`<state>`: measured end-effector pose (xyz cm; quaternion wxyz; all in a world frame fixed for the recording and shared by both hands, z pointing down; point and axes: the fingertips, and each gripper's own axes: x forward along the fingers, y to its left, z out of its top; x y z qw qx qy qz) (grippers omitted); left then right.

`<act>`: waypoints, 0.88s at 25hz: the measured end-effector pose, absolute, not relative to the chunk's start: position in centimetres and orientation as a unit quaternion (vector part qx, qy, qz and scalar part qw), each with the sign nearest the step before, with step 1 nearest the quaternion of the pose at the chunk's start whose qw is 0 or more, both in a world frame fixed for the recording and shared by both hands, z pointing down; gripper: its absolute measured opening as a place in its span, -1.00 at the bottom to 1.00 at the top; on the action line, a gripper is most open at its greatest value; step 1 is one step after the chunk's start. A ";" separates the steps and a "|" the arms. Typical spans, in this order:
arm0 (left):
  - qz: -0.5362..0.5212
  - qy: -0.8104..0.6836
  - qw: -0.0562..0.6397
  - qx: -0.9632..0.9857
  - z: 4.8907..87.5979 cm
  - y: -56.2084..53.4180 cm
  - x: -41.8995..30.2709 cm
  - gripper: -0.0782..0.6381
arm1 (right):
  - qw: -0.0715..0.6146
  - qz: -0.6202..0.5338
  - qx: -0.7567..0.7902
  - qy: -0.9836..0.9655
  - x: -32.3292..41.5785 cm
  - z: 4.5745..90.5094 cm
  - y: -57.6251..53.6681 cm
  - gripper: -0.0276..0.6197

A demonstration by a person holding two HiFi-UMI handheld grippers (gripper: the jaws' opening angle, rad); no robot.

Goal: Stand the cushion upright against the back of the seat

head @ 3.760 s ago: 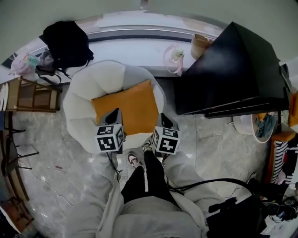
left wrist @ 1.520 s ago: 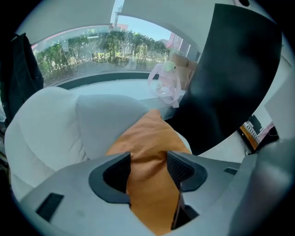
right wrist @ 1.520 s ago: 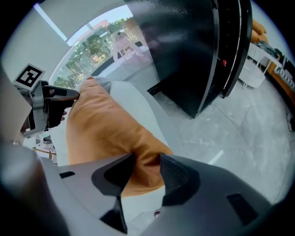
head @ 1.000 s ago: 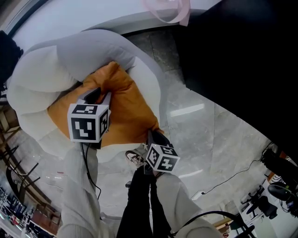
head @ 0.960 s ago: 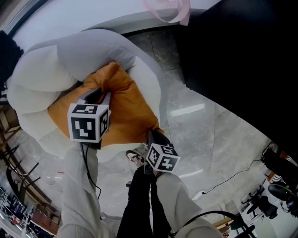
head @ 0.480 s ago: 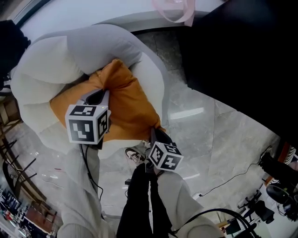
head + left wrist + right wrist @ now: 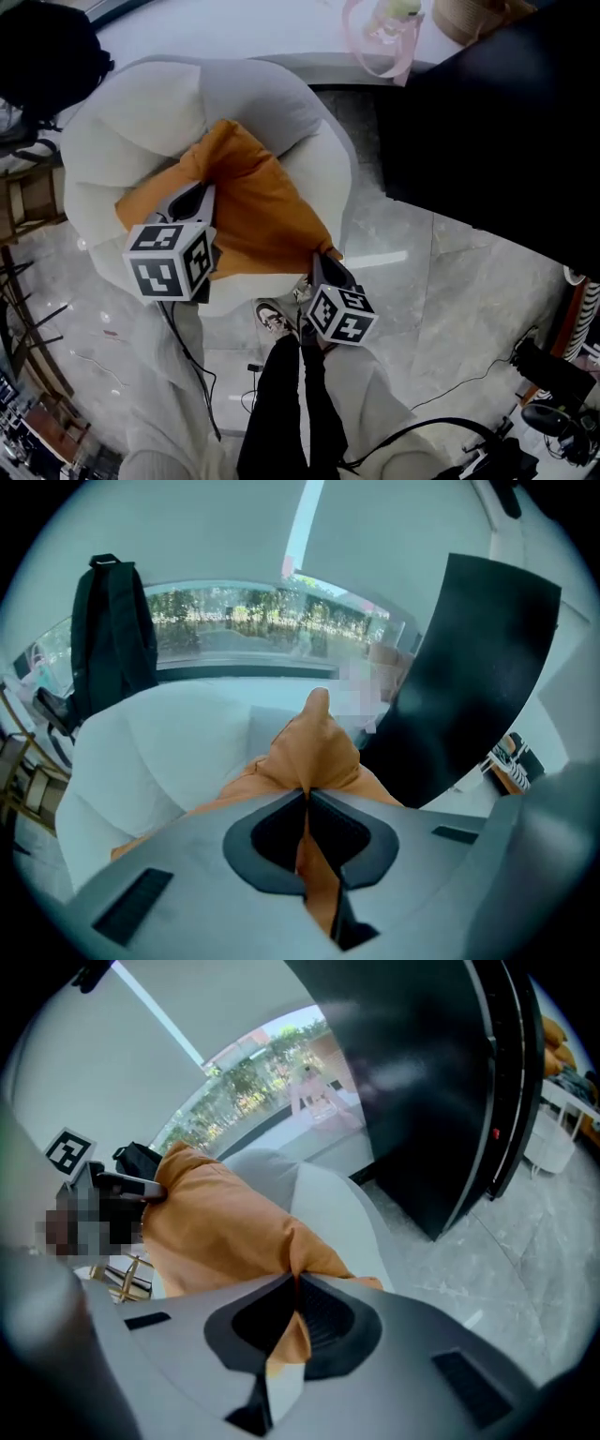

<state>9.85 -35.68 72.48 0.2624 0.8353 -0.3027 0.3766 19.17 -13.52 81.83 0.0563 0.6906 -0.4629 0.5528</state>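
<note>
An orange cushion (image 7: 253,202) lies tilted in a white round armchair (image 7: 122,122), its far corner pointing up toward the backrest (image 7: 262,94). My left gripper (image 7: 192,199) is shut on the cushion's near left edge, and orange fabric (image 7: 319,747) bunches between the closed jaws of that gripper (image 7: 305,794). My right gripper (image 7: 323,261) grips the near right corner. Its jaws have just been closing, and the gripper (image 7: 295,1283) now pinches a fold of the cushion (image 7: 216,1222). The cushion's underside is hidden.
A large black cabinet (image 7: 487,122) stands close on the right of the armchair. A black backpack (image 7: 47,56) and a pink bag (image 7: 380,37) sit on the ledge behind. A wooden frame (image 7: 28,202) stands at the left. My legs and shoe (image 7: 277,323) are before the seat, and cables (image 7: 450,394) lie on the marble floor.
Both grippers have risen with the cushion's near edge, which now lifts off the seat. The cushion has bunched and peaked toward the backrest.
</note>
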 end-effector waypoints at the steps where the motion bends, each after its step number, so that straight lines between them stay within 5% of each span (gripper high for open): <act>1: 0.367 -0.313 0.265 0.835 71.4 -36.0 8.8 -0.74 | 0.057 0.545 0.691 -0.472 19.0 80.8 -14.2 -0.69; 22: 0.122 -0.544 0.309 0.771 55.4 -35.2 -13.8 -0.74 | 0.110 0.324 0.623 -0.704 11.6 59.5 -30.6 -0.69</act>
